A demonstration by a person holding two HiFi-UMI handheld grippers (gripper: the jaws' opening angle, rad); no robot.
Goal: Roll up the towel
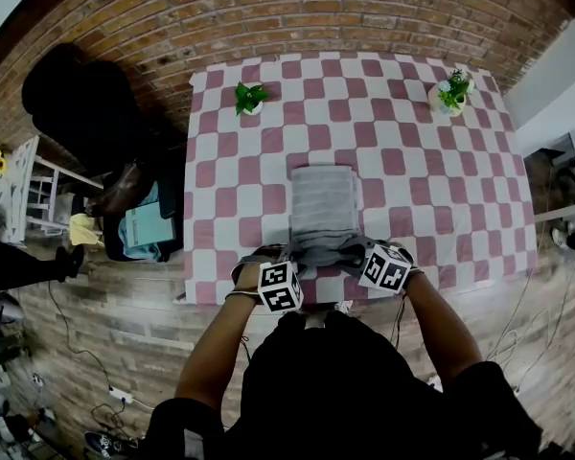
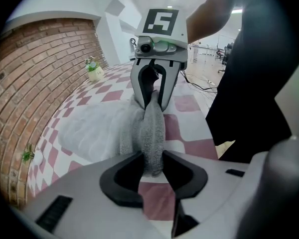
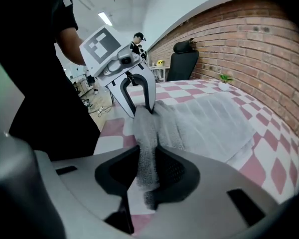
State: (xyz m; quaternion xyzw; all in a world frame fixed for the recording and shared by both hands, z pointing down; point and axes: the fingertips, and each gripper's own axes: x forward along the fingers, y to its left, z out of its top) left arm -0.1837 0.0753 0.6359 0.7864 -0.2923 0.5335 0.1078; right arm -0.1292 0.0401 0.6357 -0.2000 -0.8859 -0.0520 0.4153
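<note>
The left gripper point(image 2: 152, 166) and right gripper point(image 3: 147, 176) pinch the near edge of the gray towel point(image 1: 323, 199), which stretches straight away.

Soft cloth, matt plastic, rough brick.
The grey towel point(image 1: 323, 209) is nubbly terry cloth, pinched between the matt black jaw pads of the left gripper point(image 2: 152, 159) and right gripper point(image 3: 147, 159), whose shells are smooth grey plastic. Beneath them lies a smooth checked tablecloth point(image 1: 230, 161); beyond it stands a rough brick wall point(image 1: 268, 17).
</note>
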